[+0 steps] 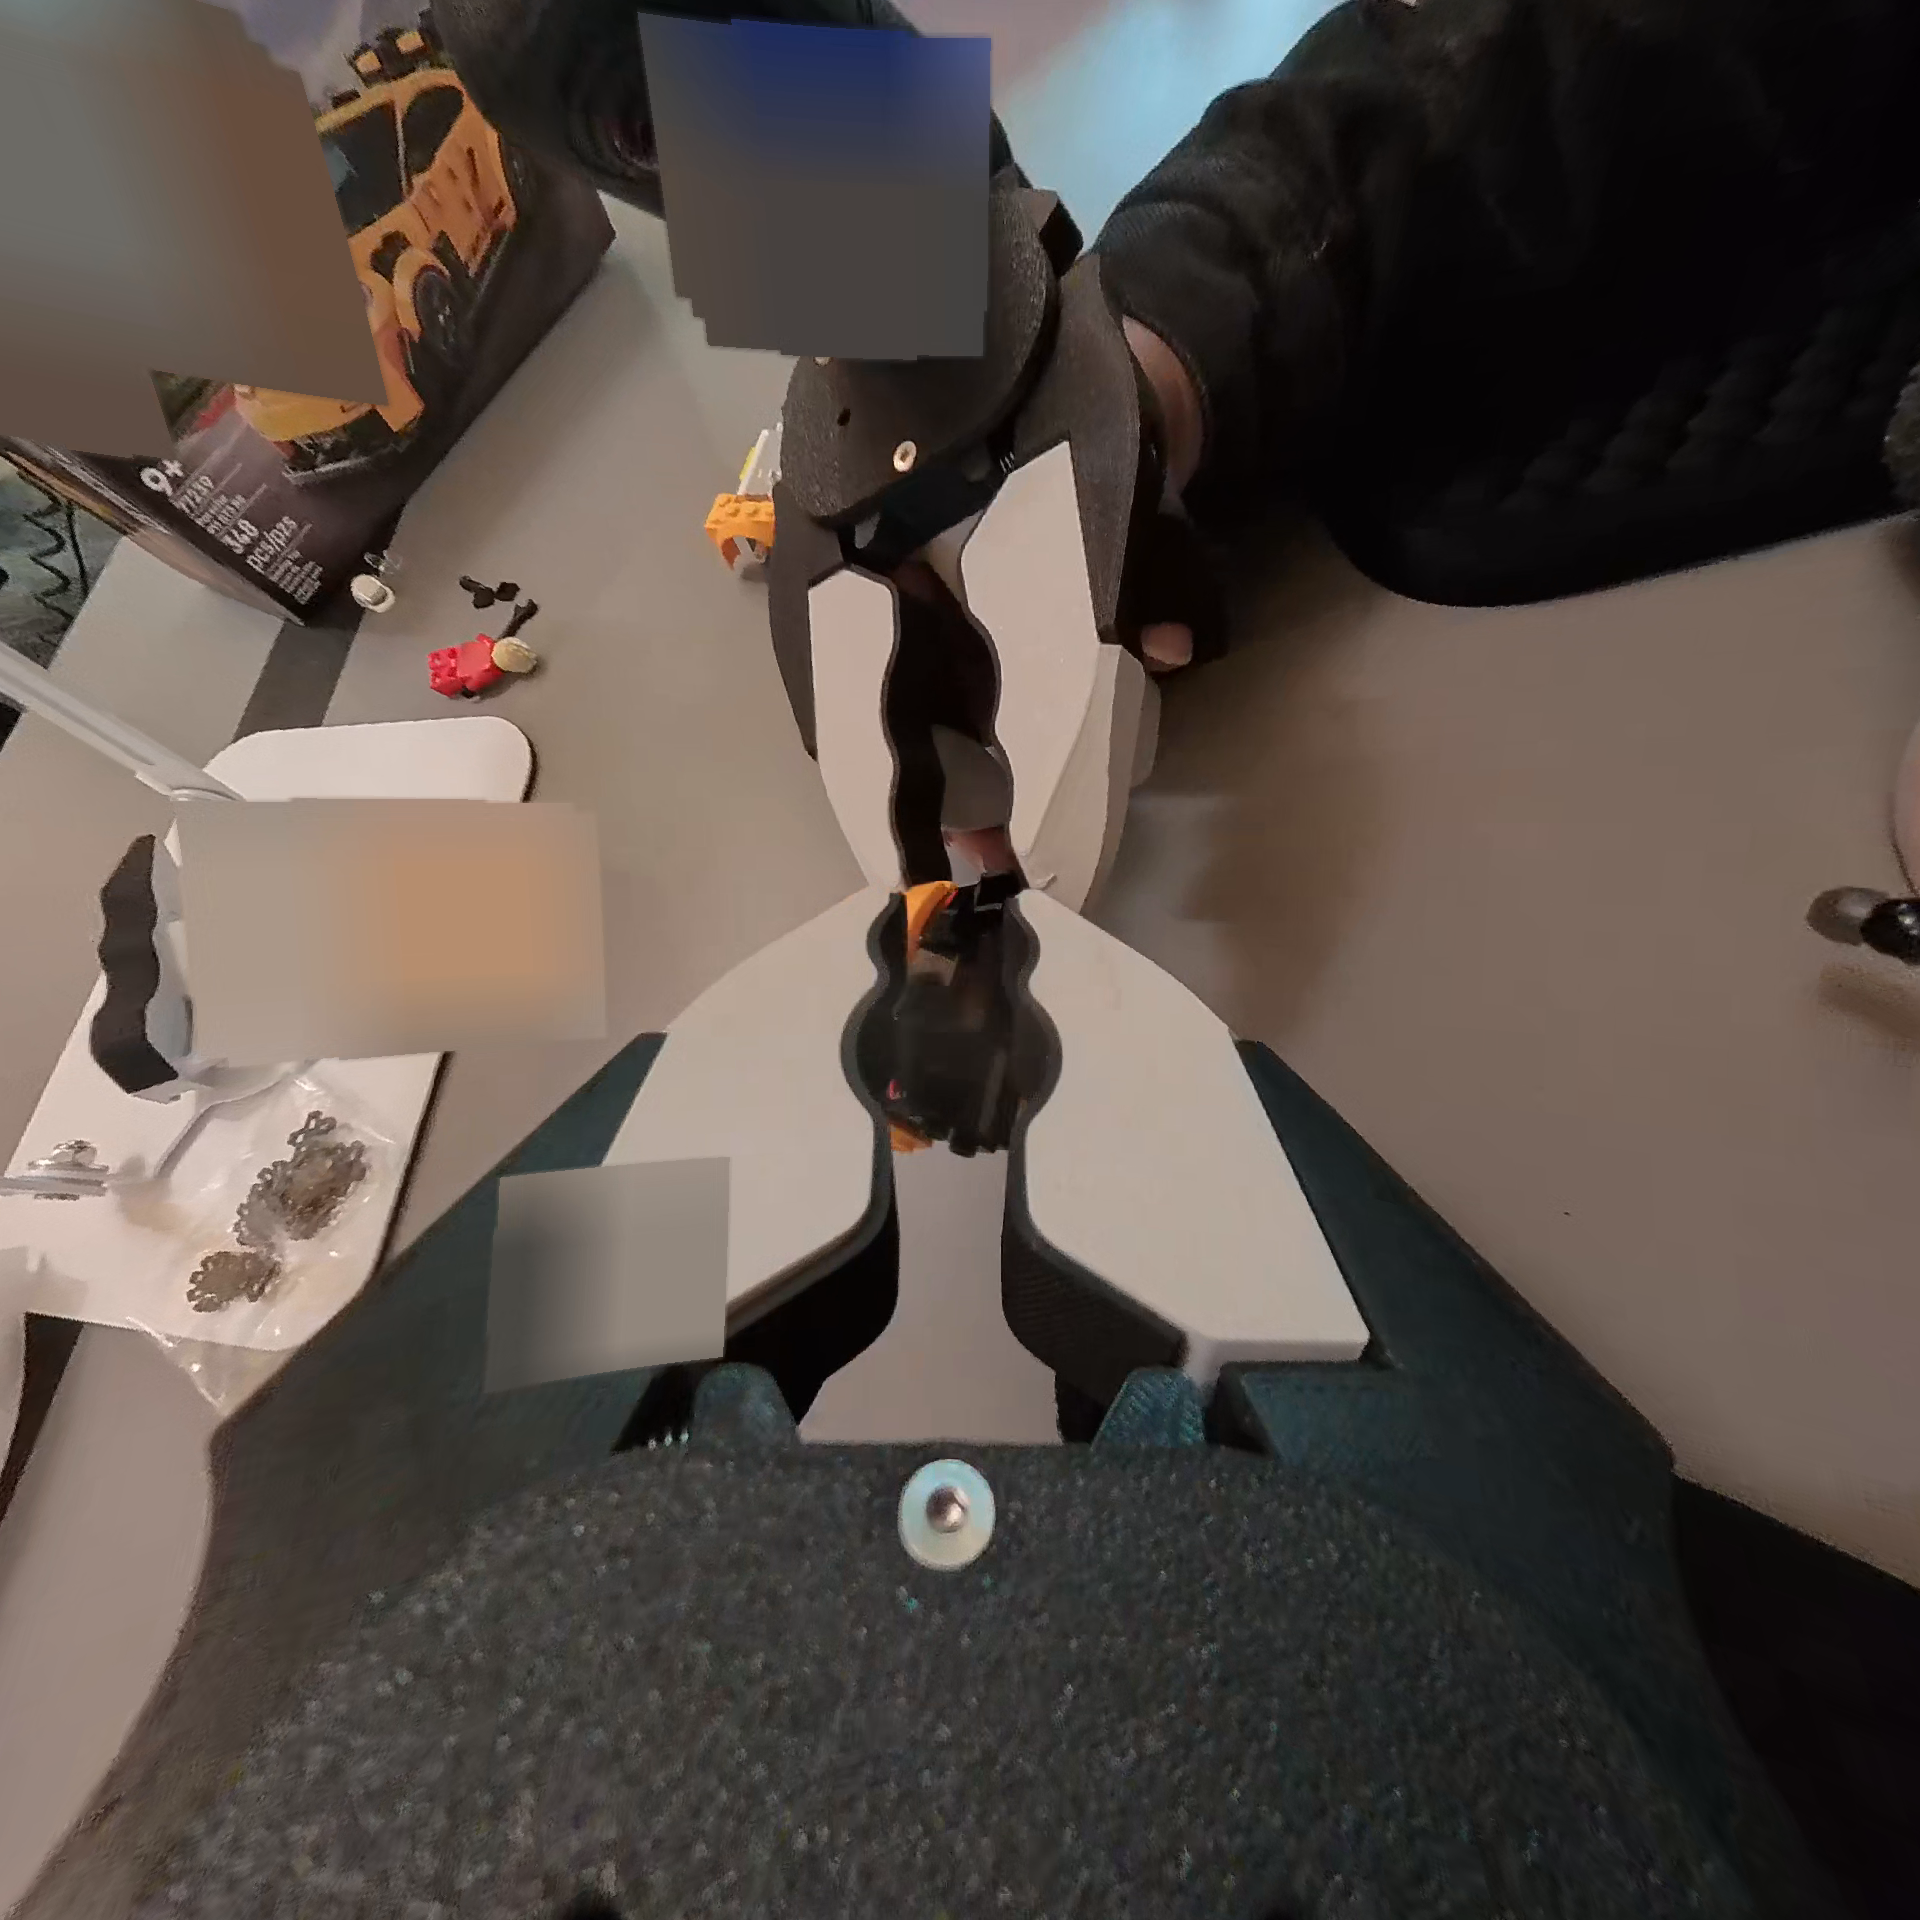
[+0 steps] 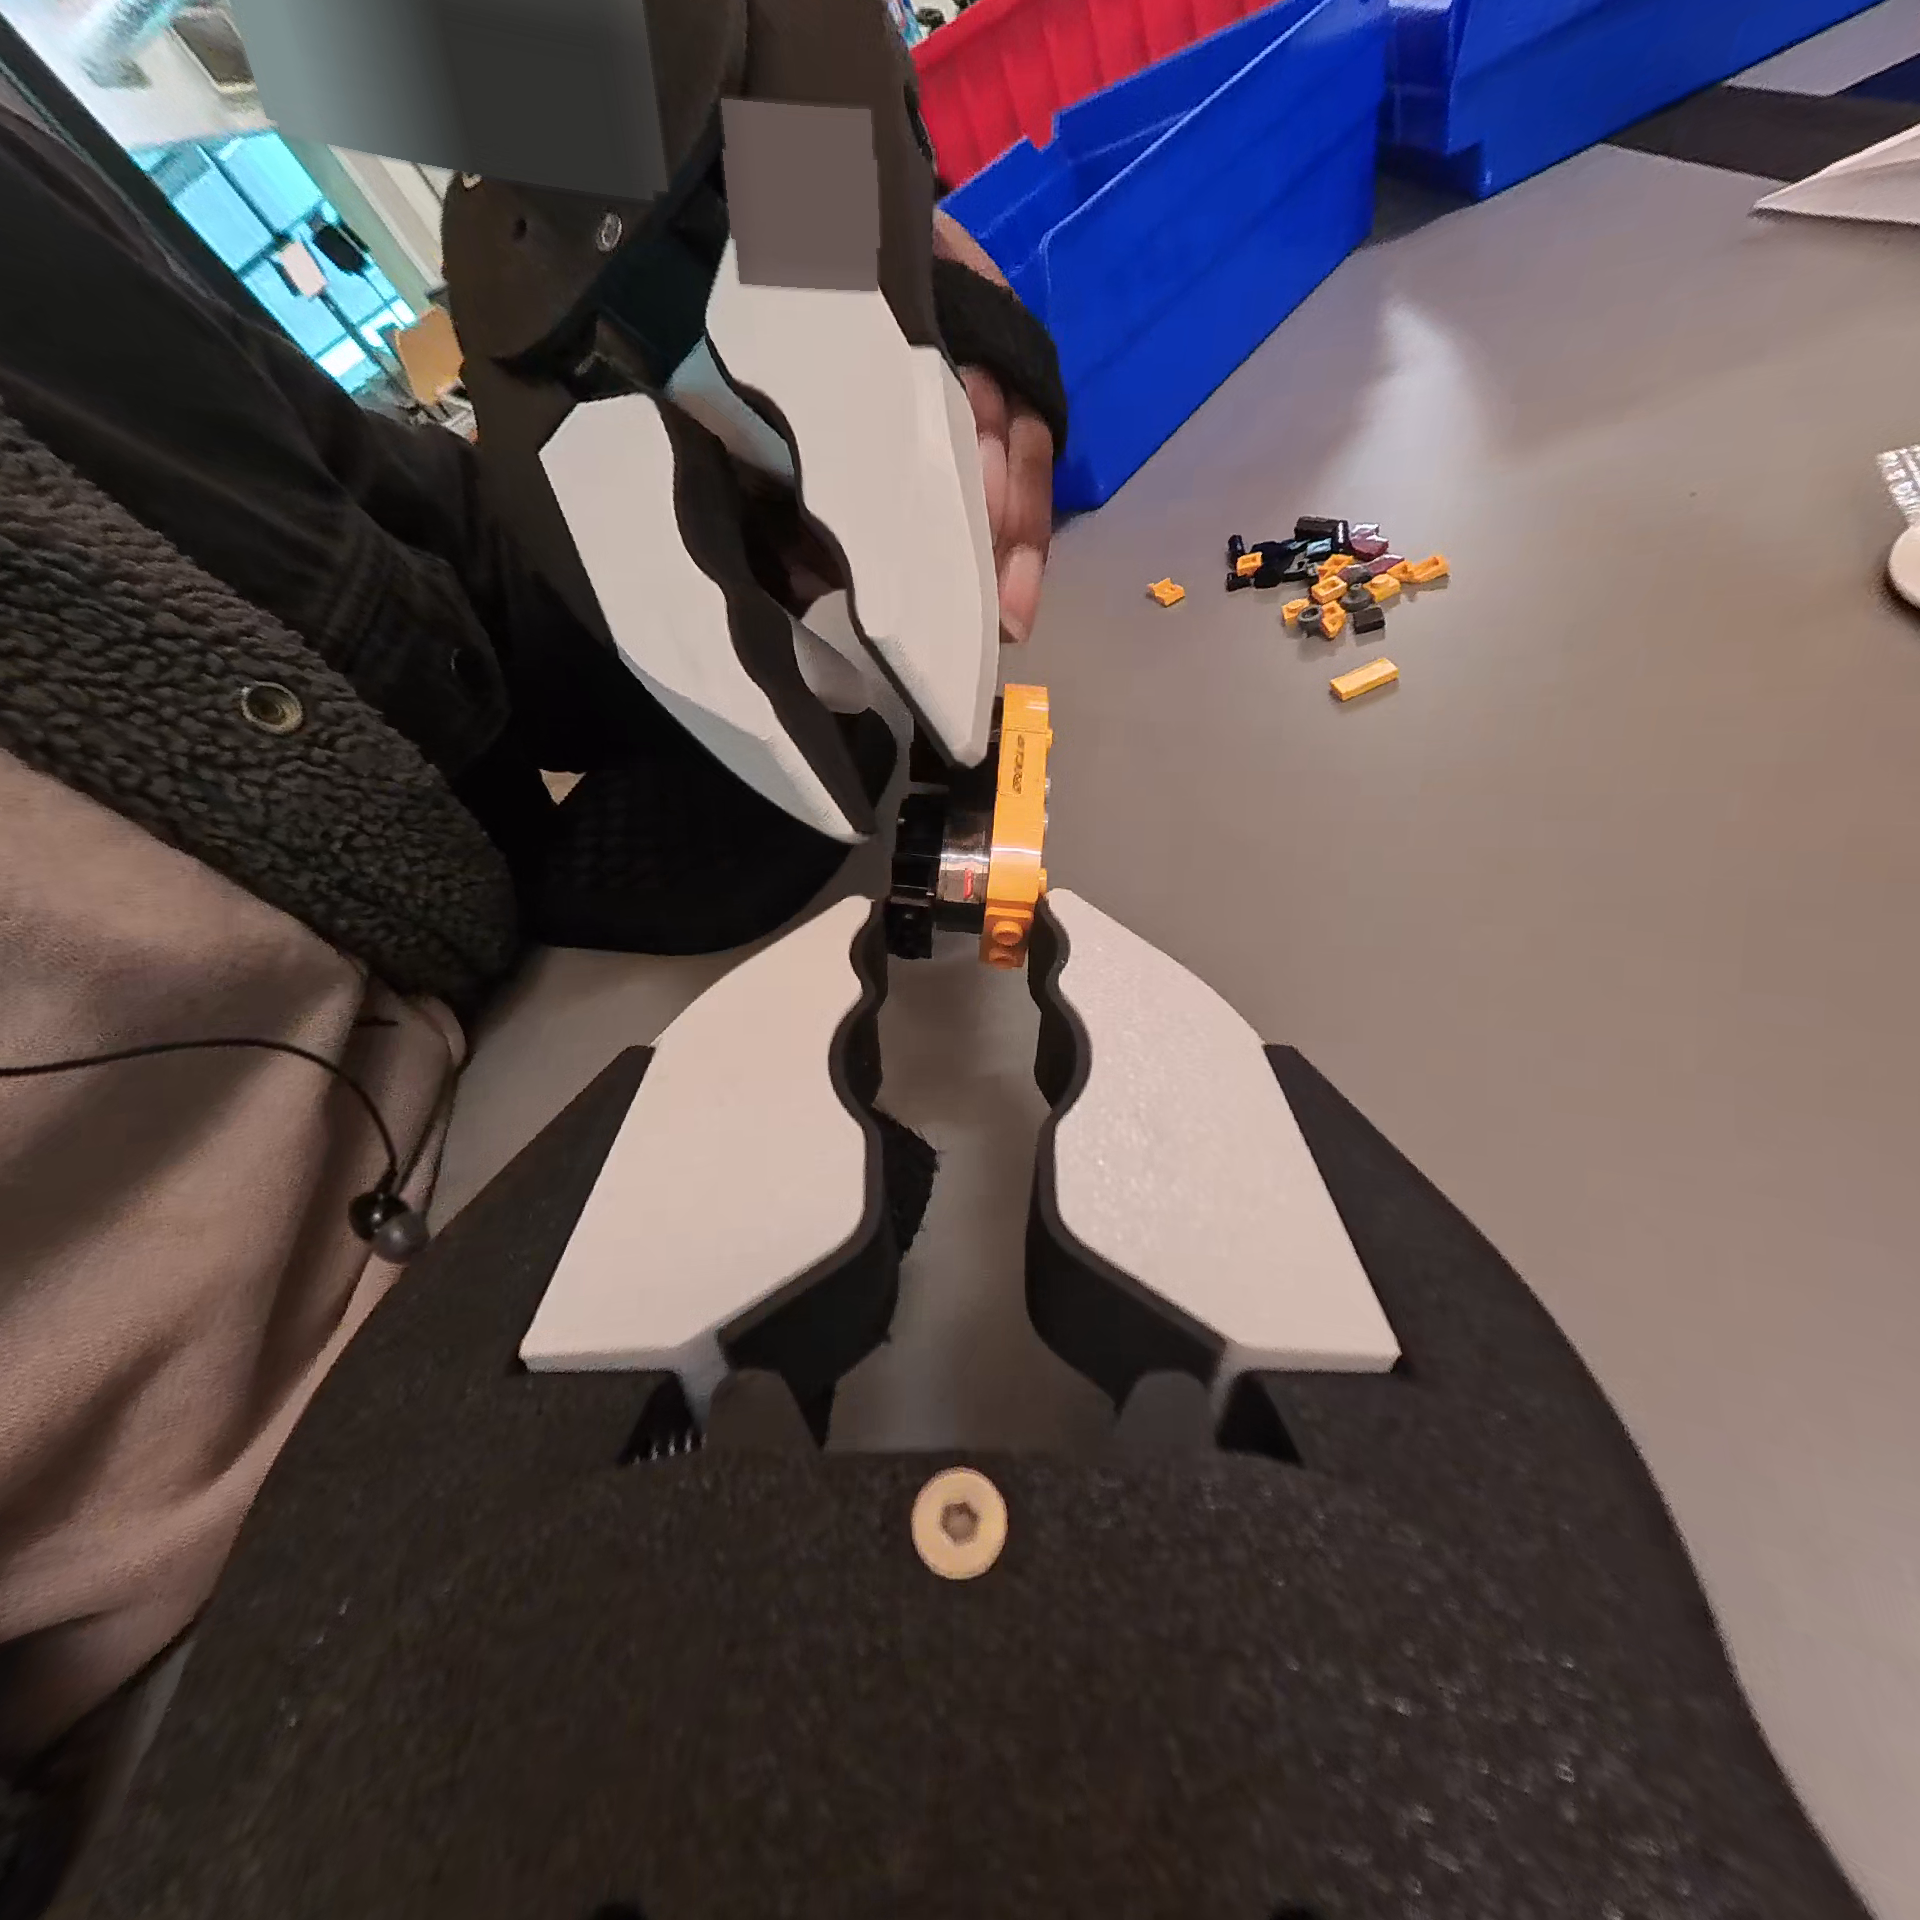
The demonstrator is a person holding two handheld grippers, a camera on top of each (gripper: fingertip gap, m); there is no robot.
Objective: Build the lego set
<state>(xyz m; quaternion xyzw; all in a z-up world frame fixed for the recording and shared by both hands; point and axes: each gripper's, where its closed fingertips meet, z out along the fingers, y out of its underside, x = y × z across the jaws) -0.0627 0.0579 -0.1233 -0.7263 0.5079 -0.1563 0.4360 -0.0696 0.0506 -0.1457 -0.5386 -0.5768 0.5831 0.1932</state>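
A small orange and black lego assembly (image 2: 1013, 831) is held in the air between both grippers, above the grey table (image 2: 1455, 935). My right gripper (image 2: 958, 909) is closed on its lower end, with the orange plate against one pad and the black part against the other. My left gripper (image 2: 912, 795) comes in from above and pinches the black side. In the left wrist view the assembly (image 1: 940, 1039) sits deep between my left gripper's (image 1: 954, 914) pads. The right gripper (image 1: 971, 878) meets it tip to tip from the far side.
A pile of small orange and dark pieces (image 2: 1340, 592) and a loose orange plate (image 2: 1363, 681) lie to the right. Blue bins (image 2: 1195, 312) stand behind. The set's box (image 1: 416, 312), a red figure (image 1: 473, 660), an orange piece (image 1: 738, 525) and a bag of parts (image 1: 301, 1195) lie left. My two grippers' fingertips are within a few centimetres of each other. The red figure (image 1: 473, 660) is about 25 cm from both grippers' fingertips.
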